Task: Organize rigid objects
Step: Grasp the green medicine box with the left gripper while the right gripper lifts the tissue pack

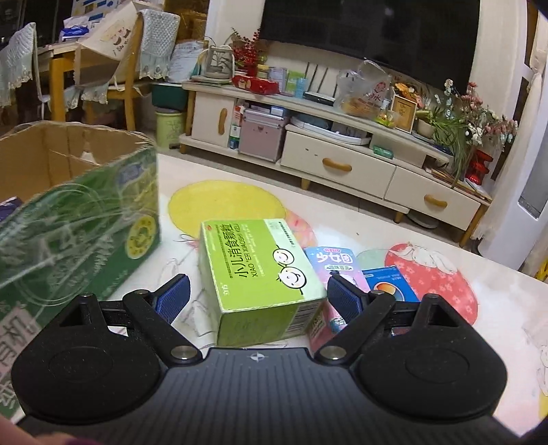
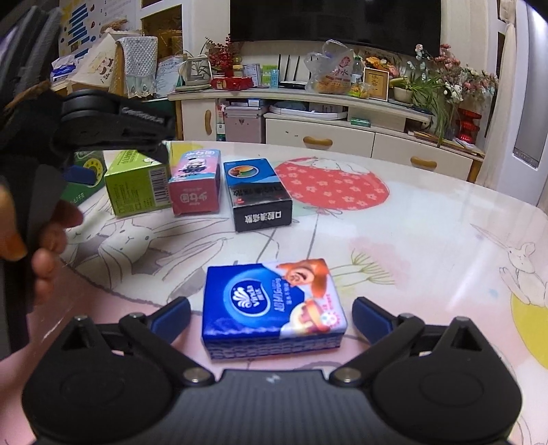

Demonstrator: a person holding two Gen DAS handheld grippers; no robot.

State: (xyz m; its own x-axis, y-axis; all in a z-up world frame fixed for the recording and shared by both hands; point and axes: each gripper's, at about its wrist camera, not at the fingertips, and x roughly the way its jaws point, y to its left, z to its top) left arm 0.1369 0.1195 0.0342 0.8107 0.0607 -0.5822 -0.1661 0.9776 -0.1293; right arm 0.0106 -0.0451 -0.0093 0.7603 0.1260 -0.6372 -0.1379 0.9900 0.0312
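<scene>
With both hand-held grippers wide, the left hand-held gripper [image 1: 258, 297] straddling the green box [image 1: 260, 280] on the desk [image 2: 428, 239] risks nudging the pink box [image 1: 330, 274] touching at 3 o'clock, while the right hand-held gripper [image 2: 272, 316] brackets the unheld blue tissue pack [image 2: 274, 308].

Ahead of you, a cream TV cabinet [image 2: 318, 137] with wooden drawer handles stands against the white wall, below a dark television [image 2: 334, 24]. Wooden chairs [image 1: 130, 68] with lace covers stand to the left. Potted flowers [image 2: 445, 78] sit at the cabinet's right end.
</scene>
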